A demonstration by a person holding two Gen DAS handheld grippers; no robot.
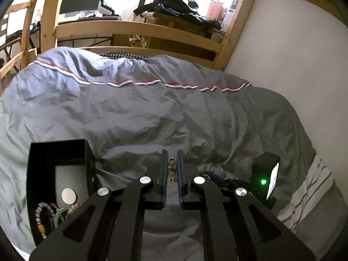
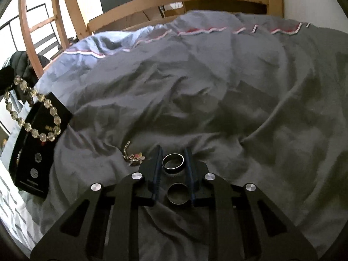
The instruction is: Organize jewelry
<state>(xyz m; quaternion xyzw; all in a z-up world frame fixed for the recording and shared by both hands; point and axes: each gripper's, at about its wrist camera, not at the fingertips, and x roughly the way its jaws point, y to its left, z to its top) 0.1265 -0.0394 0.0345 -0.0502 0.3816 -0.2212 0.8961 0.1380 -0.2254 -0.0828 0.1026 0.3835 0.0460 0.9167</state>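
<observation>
Left gripper (image 1: 172,158) clamped on crystal bracelet (image 2: 32,111); loop dangles above black box (image 1: 58,152), which sits on duvet (image 1: 152,113) with bead bracelets (image 1: 46,217) inside.
Right gripper (image 2: 173,155): jaws part-open around two rings (image 2: 173,163) lying on duvet, contact unclear. Gold chain (image 2: 133,157) just left of it.
Step, judged: drop bracelet into box. Centre loop over opening, lower before release so beads don't catch wall.
Rings: close slowly, avoid pinching fabric.
</observation>
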